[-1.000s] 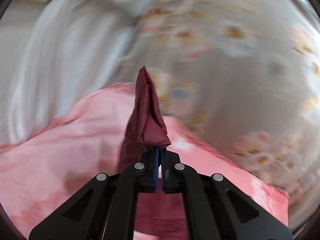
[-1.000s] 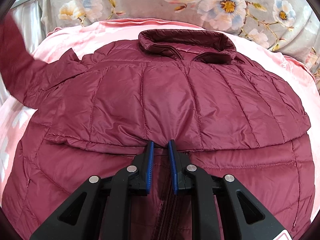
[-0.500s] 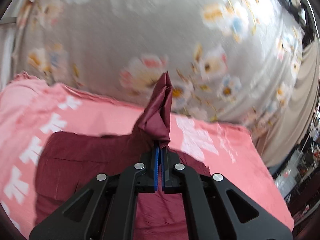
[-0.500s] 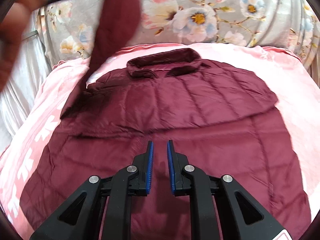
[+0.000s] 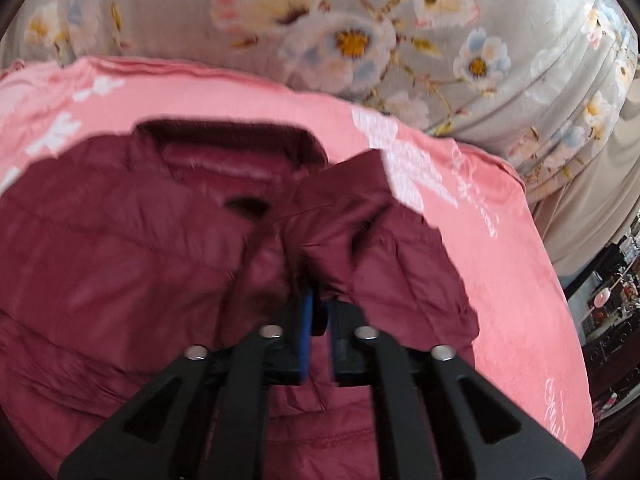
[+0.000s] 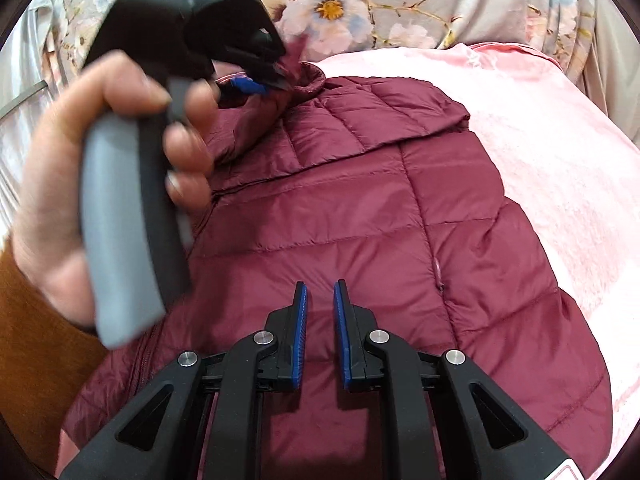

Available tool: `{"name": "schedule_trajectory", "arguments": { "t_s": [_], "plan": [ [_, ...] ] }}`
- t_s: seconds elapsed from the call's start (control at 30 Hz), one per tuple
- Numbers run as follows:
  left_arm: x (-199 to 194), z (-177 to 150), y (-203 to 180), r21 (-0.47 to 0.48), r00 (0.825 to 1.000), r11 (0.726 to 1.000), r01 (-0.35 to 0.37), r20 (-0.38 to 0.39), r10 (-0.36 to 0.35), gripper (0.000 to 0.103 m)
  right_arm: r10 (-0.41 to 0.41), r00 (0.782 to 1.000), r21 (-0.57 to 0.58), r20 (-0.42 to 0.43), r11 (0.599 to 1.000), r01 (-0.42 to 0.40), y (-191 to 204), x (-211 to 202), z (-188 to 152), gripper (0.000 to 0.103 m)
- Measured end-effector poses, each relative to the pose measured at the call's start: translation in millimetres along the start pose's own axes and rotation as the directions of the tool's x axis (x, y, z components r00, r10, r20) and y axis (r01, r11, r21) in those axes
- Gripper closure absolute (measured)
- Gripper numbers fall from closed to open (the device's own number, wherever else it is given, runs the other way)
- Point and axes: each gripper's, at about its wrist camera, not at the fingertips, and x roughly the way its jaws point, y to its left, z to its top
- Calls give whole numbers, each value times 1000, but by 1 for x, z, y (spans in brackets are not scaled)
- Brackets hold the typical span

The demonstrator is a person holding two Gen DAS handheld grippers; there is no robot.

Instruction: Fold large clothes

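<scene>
Maroon puffer jacket (image 6: pixel 360 216) spread on pink blanket (image 6: pixel 560 168), sleeve fold under way

Left gripper (image 5: pixel 318 312) pinching sleeve cuff (image 5: pixel 344 216), carried over chest near collar (image 5: pixel 224 136); right gripper (image 6: pixel 320 304) narrowly parted, empty, above lower front. Right sleeve looks folded in; body folds left. Floral sheet (image 5: pixel 360 40) far behind; left hand (image 6: pixel 100 168) blocking jacket's left side

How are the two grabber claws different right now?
The left gripper has maroon jacket fabric bunched at its fingertips, up near the collar; the right gripper holds nothing. The left one's blue pads sit nearer together with cloth between them; the right one's pads stand apart with an empty gap. The right gripper is over the jacket's lower body. Both are black with blue pads.
</scene>
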Motion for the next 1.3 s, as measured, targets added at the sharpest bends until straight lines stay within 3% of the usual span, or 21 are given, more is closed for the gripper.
{"name": "schedule_trajectory", "arguments": {
  "t_s": [0.03,0.1,0.2,0.27,0.33,0.43,0.57,0.7,0.97,1.1,1.17,1.23,1.3],
  "plan": [
    [1,-4,1,-4,1000,1000,13,-2,-13,75,-2,1000,-1,2,1000,2,0,-2,-2,87],
    [-6,-9,5,-26,1000,999,25,13,-25,33,-8,1000,-2,8,1000,8,0,-5,-2,81],
    [-44,-12,22,-52,991,995,83,108,-77,18,-16,999,-7,32,1000,16,-2,-11,5,65],
    [-73,-10,42,-70,981,990,121,161,-109,15,-10,998,-1,60,1000,10,-6,-17,18,59],
    [-102,-6,76,-122,973,985,123,211,-95,11,7,996,18,87,1000,-9,-12,-19,37,53],
    [-128,-1,144,-260,972,961,95,233,-33,11,12,994,52,113,999,-18,-21,-11,67,51],
    [-139,-7,239,-467,977,882,72,210,31,13,-11,994,82,112,997,1,-30,13,97,51],
    [-135,-17,286,-557,983,828,69,181,40,17,-24,995,104,100,994,14,-34,36,110,51],
    [-113,-31,321,-668,983,729,151,176,-43,25,-14,999,160,33,987,8,-44,73,118,56],
    [-103,-28,325,-697,977,691,191,200,-69,27,6,1000,156,16,988,-8,-42,84,123,68],
    [-98,-26,327,-704,978,686,183,198,-57,29,24,1000,151,7,988,-25,-39,90,127,79],
    [-89,-22,330,-711,984,687,147,175,-30,43,42,999,132,6,990,-42,-33,91,134,97],
    [-82,-18,333,-716,990,691,96,141,9,53,43,999,103,25,994,-45,-27,87,143,100]
  ]
}}
